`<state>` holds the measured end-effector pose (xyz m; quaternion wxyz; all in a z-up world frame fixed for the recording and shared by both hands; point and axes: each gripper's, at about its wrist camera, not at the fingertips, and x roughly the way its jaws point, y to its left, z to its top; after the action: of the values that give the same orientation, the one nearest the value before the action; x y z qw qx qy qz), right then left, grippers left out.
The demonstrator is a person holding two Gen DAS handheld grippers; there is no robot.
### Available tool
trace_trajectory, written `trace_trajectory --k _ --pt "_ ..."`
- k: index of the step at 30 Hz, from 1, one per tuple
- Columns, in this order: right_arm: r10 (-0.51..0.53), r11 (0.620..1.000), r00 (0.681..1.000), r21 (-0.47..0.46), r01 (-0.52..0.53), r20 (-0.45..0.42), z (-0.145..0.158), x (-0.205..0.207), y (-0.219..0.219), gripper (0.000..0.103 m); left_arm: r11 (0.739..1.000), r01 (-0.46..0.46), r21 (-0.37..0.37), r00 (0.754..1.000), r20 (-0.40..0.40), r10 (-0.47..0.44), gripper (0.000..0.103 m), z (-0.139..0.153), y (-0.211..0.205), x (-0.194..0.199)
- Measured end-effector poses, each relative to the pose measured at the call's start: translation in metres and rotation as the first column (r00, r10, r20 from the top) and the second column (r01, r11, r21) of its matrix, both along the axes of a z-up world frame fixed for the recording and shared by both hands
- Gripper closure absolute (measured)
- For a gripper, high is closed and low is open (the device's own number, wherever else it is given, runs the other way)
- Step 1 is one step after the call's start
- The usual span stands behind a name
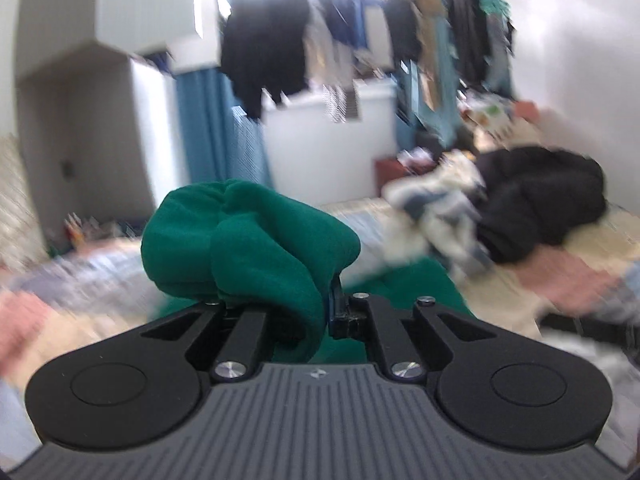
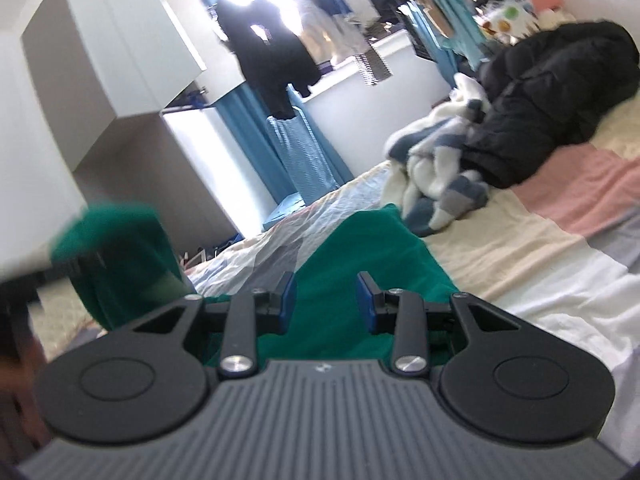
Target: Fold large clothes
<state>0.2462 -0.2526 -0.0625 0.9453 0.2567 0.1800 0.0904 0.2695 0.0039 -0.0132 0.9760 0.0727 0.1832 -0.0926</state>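
A large green garment [image 1: 248, 240] is bunched up in my left gripper [image 1: 320, 304], which is shut on a thick fold of it and holds it above the bed; the cloth hides the left finger. More of the green garment [image 2: 360, 248] lies on the bed under my right gripper [image 2: 326, 300], which is open with its blue pads apart and empty just above the cloth. A raised part of the garment [image 2: 112, 256] hangs blurred at the left of the right wrist view.
The bed [image 2: 520, 240] has a patchwork cover in cream, pink, white and grey. A black jacket [image 2: 552, 100] and a white-and-blue blanket [image 2: 436, 168] are piled at its far end. Clothes [image 1: 264, 44] hang at the window, with blue curtains [image 1: 208, 128] and a white cabinet [image 2: 120, 40].
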Motion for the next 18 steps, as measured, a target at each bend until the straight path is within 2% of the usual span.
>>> trace_trajectory --k 3,7,10,12,14,16,17,18 --pt "-0.014 1.0 1.0 0.008 0.014 0.0 -0.002 0.001 -0.007 0.066 1.0 0.023 0.006 0.995 -0.096 -0.023 0.094 -0.048 -0.018 0.001" --pt "-0.035 0.999 0.999 0.024 0.036 -0.02 -0.008 0.002 -0.012 0.066 0.998 0.018 -0.061 0.977 -0.212 -0.031 0.093 -0.097 -0.027 0.012" --pt "-0.041 0.999 0.999 0.014 0.042 -0.023 -0.009 0.002 -0.011 0.066 0.996 -0.004 -0.09 0.972 -0.236 -0.018 0.093 -0.119 -0.027 0.012" --pt "-0.039 0.999 0.999 0.005 0.039 -0.023 -0.009 0.001 -0.011 0.066 0.996 0.002 -0.09 0.974 -0.227 -0.022 0.093 -0.116 -0.027 0.023" --pt "-0.039 0.999 0.999 -0.014 0.038 -0.022 -0.01 0.001 -0.008 0.066 0.992 0.012 -0.124 0.968 -0.246 -0.043 0.085 -0.109 -0.021 0.024" --pt "-0.039 0.999 0.999 -0.025 0.038 -0.028 -0.012 0.003 -0.007 0.066 0.981 0.023 -0.19 0.954 -0.29 -0.079 0.062 -0.098 -0.007 0.02" --pt "-0.038 0.999 0.999 -0.029 0.037 -0.032 -0.012 0.004 -0.005 0.066 0.975 0.024 -0.221 0.95 -0.3 -0.092 0.057 -0.093 -0.001 0.018" --pt "-0.037 0.999 0.999 -0.03 0.036 -0.037 -0.013 0.005 -0.004 0.066 0.97 0.025 -0.241 0.948 -0.302 -0.1 0.047 -0.088 0.003 0.015"
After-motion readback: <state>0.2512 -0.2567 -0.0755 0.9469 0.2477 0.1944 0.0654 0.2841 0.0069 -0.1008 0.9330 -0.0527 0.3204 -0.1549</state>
